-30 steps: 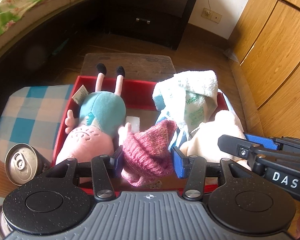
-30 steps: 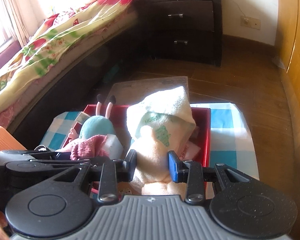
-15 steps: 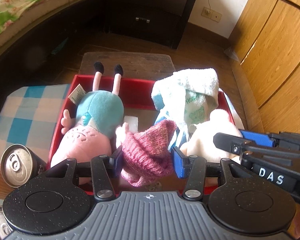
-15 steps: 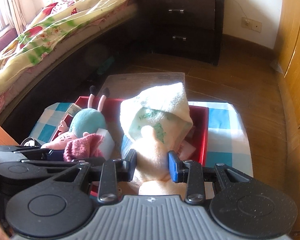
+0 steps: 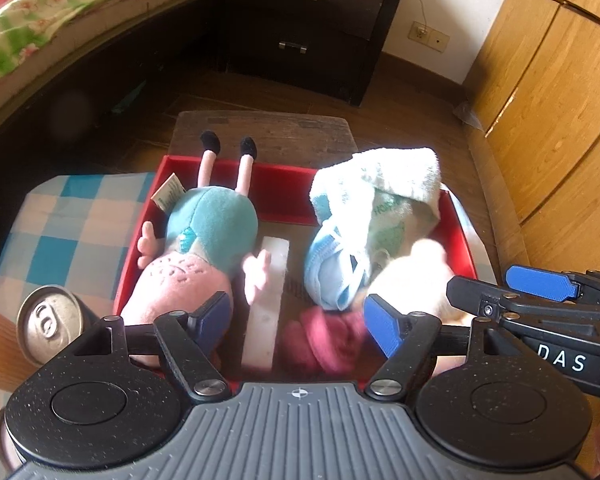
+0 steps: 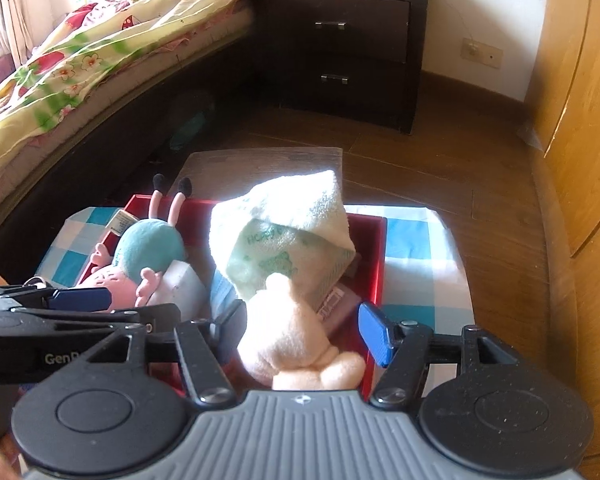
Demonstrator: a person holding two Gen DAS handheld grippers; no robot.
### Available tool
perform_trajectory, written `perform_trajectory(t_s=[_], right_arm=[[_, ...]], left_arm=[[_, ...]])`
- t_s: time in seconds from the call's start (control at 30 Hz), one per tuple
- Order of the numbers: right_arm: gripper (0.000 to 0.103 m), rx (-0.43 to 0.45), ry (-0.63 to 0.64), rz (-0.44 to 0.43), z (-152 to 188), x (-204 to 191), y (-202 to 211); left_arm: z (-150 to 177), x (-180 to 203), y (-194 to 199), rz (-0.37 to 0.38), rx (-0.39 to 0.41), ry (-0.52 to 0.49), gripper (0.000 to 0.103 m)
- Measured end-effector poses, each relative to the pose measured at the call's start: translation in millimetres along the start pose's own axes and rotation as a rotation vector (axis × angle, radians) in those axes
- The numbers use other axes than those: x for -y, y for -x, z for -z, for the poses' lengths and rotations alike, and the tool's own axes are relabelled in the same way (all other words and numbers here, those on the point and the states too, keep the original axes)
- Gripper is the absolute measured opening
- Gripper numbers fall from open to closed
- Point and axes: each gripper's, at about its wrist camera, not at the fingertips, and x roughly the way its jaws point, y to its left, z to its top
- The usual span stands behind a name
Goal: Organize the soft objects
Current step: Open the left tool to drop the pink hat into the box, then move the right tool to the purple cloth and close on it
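A red box (image 5: pixel 284 184) holds a pig plush in a teal dress (image 5: pixel 204 240), a white towel (image 5: pixel 392 176) over a blue cloth (image 5: pixel 332 272), and a white foam block (image 5: pixel 268 292). My left gripper (image 5: pixel 298 320) hangs over the box's near end with its jaws opening. The pink knitted hat (image 5: pixel 328 344) lies blurred below and between the fingers, and neither pad touches it. My right gripper (image 6: pixel 300 330) is also opening. The cream plush toy (image 6: pixel 288 328) sits between its fingers inside the box, against the towel (image 6: pixel 288 216), with a gap to the right pad.
A drink can (image 5: pixel 48 328) stands left of the box on a blue-and-white checked cloth (image 5: pixel 68 232). A bed (image 6: pixel 80 72) runs along the left, a dark nightstand (image 6: pixel 356 44) stands behind, and wooden wardrobe doors (image 5: pixel 548 92) are on the right.
Both grippers have spread their jaws. The pink hat has dropped out of the left gripper into the box. The right gripper's pads have come off the cream plush.
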Motion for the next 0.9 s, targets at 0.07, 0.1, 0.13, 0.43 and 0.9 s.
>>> perform_trajectory(t_s=[0.07, 0.1, 0.13, 0.43, 0.9], right_arm=[[0.04, 0.005, -0.003, -0.009, 4.7, 0.2, 8.2], [0.04, 0.006, -0.001, -0.012, 7.9, 0.1, 13.0], [0.041, 0.009, 0.002, -0.013, 11.4, -0.2, 17.6], [0.043, -0.006, 0.054, -0.028, 52.0, 2.3, 56.3], [0.047, -0.036, 0.119, -0.017, 96.0, 7.1, 81.1]], left_arm=[[4.4, 3.0, 7.8, -0.002, 0.003, -0.013, 0.073], [7.5, 4.7, 11.9, -0.001, 0.002, -0.02, 0.073], [10.8, 6.2, 16.1, 0.001, 0.001, -0.027, 0.073], [47.6, 20.4, 39.4, 0.059, -0.039, -0.079, 0.075], [86.1, 38.6, 44.5, 0.083, -0.096, -0.179, 0.076]])
